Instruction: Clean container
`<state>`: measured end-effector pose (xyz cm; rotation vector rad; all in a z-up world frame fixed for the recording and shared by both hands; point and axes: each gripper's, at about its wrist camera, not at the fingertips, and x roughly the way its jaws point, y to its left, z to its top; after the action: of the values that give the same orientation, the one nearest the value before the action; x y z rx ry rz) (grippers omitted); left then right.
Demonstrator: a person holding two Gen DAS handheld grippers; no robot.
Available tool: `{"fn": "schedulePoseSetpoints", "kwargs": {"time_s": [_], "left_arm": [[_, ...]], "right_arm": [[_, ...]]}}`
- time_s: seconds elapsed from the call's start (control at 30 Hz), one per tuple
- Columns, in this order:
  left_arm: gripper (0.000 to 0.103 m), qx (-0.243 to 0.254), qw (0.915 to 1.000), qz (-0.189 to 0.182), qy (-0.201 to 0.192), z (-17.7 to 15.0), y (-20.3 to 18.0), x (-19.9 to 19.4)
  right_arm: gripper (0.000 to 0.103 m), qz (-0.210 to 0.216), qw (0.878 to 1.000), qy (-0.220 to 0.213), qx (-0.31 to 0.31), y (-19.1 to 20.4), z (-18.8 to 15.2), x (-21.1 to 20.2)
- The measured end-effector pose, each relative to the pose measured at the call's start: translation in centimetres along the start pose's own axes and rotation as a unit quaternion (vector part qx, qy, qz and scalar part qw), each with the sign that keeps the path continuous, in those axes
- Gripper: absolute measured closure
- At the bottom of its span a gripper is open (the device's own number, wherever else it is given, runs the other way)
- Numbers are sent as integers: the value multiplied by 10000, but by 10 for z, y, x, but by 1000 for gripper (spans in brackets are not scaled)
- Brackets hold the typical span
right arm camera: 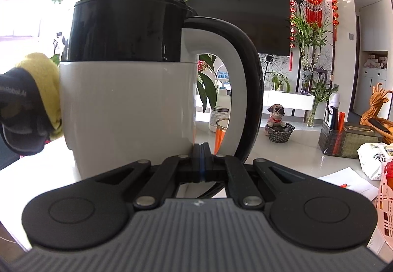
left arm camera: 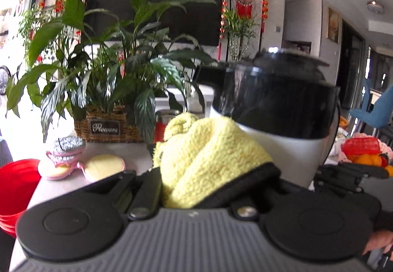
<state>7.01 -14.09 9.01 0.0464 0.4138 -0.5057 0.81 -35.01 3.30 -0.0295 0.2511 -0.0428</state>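
Yellow cloth (left arm camera: 208, 154), squeezed in the left gripper (left arm camera: 216, 173), touches the white kettle (right arm camera: 122, 112). Behind the kettle, a basket (left arm camera: 105, 127) reads "Flowers". The right gripper (right arm camera: 201, 161) is closed tight, empty.

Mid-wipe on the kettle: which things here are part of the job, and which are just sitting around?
In the job: kettle, yellow cloth clamped in left tool, right tool shut.
Lying about: scrub pads, red bowls, flower basket, pug figurine.
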Motion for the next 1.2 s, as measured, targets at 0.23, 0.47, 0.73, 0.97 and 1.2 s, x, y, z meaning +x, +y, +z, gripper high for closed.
{"fn": "schedulePoseSetpoints", "kwargs": {"time_s": [0.23,0.47,0.73,0.97,1.2], "left_arm": [[96,14,9996,-2,297,-8,9,11],[96,-81,9986,-8,527,-17,12,19],[96,26,9965,115,823,-28,11,32],[96,148,9936,206,1099,-38,9,43],[96,301,9868,284,1563,-57,8,64]], "right_arm": [[101,-50,10000,-15,-46,1,-1,1],[101,-82,9999,-24,-80,1,-1,3],[101,-103,9999,-29,-121,1,-1,3],[101,-122,9998,-30,-151,1,0,4],[101,-149,9997,-36,-184,2,-1,4]]}}
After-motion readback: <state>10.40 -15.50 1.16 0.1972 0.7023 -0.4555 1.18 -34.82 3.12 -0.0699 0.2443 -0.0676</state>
